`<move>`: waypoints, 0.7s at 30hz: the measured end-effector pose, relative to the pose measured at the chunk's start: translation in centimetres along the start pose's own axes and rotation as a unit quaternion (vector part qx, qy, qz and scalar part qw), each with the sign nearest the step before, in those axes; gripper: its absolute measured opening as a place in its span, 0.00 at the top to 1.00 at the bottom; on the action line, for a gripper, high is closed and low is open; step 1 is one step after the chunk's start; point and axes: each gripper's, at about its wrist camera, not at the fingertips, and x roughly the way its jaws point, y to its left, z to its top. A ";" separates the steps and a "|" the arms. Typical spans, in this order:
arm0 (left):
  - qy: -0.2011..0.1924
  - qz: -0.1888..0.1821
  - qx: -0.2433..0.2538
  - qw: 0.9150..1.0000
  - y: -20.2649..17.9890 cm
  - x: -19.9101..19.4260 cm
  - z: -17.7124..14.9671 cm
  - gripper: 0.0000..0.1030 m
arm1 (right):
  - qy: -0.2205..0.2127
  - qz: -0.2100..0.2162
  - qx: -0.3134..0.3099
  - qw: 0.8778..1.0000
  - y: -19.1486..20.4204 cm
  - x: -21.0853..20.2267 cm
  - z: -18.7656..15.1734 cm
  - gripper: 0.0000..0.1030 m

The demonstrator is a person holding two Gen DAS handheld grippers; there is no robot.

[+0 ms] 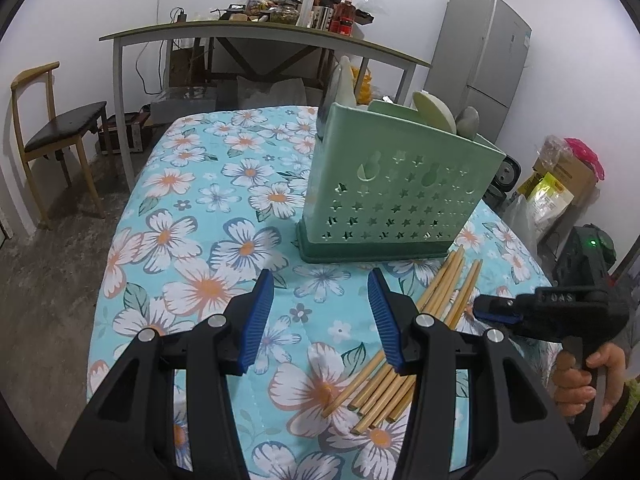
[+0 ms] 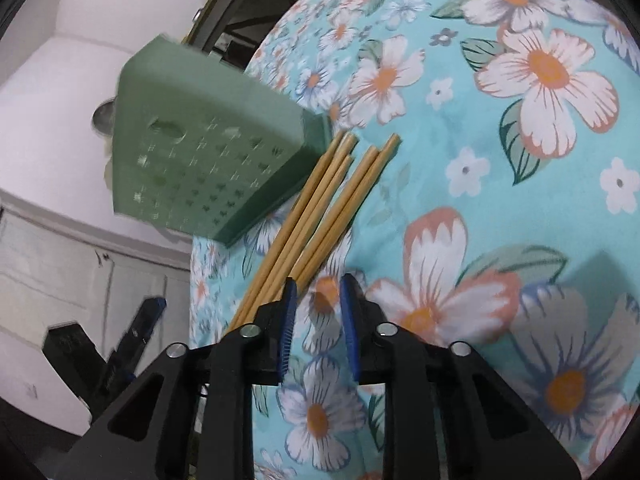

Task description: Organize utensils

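Plainly, the left hand-held gripper [image 1: 320,316] hangs wide open over the flowered worktop [image 1: 192,216], nothing between its blue pads. Its right pad sits over a bundle of bamboo chopsticks [image 1: 384,392] lying flat on the cloth. The right hand-held gripper [image 2: 318,330] is partly open and empty, its left pad just beside the chopsticks. Their far tips reach the base of a green utensil holder [image 1: 396,188] standing upright, with spoons [image 1: 434,114] inside.
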 end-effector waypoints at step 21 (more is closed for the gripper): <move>0.005 -0.020 -0.001 1.000 -0.1 0.9 0.0 0.55 | -0.014 0.040 0.067 0.997 -1.0 1.3 2.0 0.92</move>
